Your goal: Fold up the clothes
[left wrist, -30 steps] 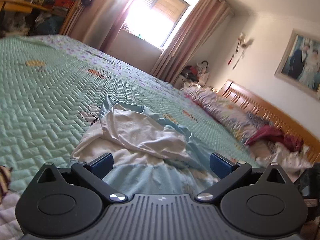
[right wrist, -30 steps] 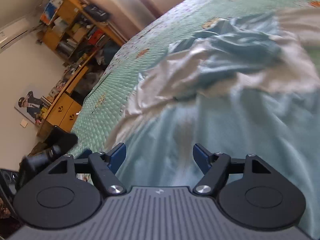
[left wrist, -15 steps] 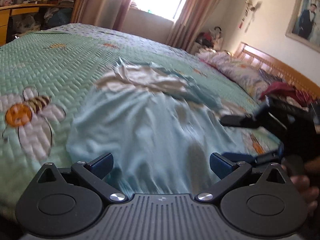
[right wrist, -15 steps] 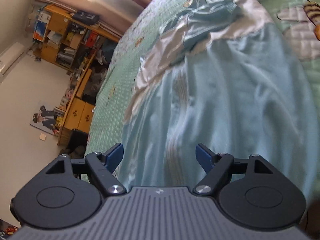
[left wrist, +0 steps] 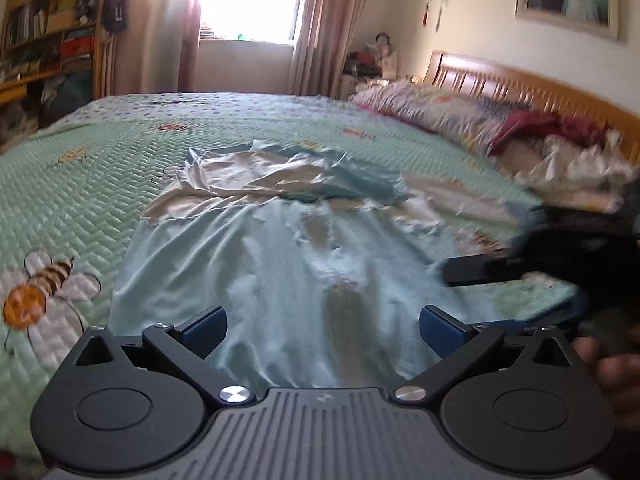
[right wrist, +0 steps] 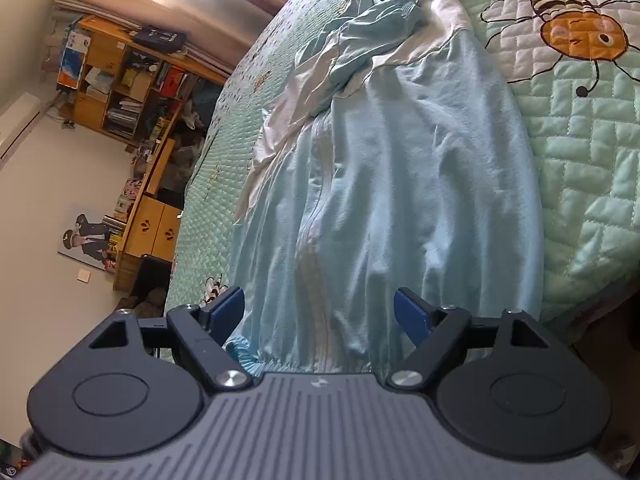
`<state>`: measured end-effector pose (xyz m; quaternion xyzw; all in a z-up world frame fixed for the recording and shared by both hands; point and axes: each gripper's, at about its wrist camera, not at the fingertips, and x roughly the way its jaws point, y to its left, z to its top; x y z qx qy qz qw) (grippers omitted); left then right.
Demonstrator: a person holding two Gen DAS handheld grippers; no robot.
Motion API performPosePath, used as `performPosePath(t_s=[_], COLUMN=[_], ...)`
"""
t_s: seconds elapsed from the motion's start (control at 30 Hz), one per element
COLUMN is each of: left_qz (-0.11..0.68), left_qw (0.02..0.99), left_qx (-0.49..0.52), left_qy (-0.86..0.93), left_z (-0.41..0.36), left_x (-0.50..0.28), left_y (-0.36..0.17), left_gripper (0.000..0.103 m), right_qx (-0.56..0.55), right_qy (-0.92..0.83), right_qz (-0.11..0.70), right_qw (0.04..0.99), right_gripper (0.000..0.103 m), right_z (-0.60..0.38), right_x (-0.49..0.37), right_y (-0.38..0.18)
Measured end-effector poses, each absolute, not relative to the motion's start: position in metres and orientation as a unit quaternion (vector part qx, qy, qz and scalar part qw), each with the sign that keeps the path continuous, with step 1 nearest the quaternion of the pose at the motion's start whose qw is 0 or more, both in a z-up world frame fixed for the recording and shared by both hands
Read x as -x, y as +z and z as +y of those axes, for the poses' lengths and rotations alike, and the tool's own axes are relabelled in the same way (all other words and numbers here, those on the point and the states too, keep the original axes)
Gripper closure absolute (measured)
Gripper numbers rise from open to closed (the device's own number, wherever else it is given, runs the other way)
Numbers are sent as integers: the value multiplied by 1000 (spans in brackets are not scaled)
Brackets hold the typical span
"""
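A light blue zip jacket (left wrist: 280,264) with white upper parts lies lengthwise on the green quilted bedspread (left wrist: 80,184), its top crumpled at the far end. My left gripper (left wrist: 324,328) is open just above the near hem, pads clear of the cloth. In the right wrist view the jacket (right wrist: 400,184) runs away from me, zipper up the middle. My right gripper (right wrist: 320,312) hovers over the gathered hem with its jaws opening; cloth lies below and between them, not pinched. The right gripper (left wrist: 512,292) also shows blurred at the right of the left wrist view.
Pillows and a heap of clothes (left wrist: 560,152) lie by the wooden headboard (left wrist: 520,80). Shelves and a desk (right wrist: 120,80) stand beyond the bed's far side. The bed's edge (right wrist: 580,308) drops off at the lower right. A person's hand (left wrist: 616,368) holds the right gripper.
Both grippers have drawn back from the crumpled top toward the hem, and both views have rolled. The jacket's body now lies stretched out. The right jaws stand slightly wider.
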<state>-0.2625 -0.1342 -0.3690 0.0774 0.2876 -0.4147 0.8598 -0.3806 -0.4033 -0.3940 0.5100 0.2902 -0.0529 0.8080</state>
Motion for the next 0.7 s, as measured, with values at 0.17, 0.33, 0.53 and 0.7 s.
performPosePath(t_s=[0.17, 0.33, 0.53, 0.7], left_qz=[347, 409, 326, 290], left_qw=[884, 885, 900, 887], left_qx=[-107, -40, 10, -41], left_qy=[-295, -219, -288, -357], left_z=[-115, -43, -44, -93], left_x=[242, 243, 254, 257], left_y=[-389, -404, -364, -359], left_gripper=[2, 2, 2, 1], right_qx=[-515, -520, -518, -520], right_qy=[-44, -40, -23, -35], right_qz=[283, 266, 279, 268], right_qw=[808, 811, 808, 810], right_gripper=[21, 20, 20, 20], right_z=[-404, -408, -401, -407], right_x=[381, 382, 372, 380], right_y=[-391, -390, -395, -392])
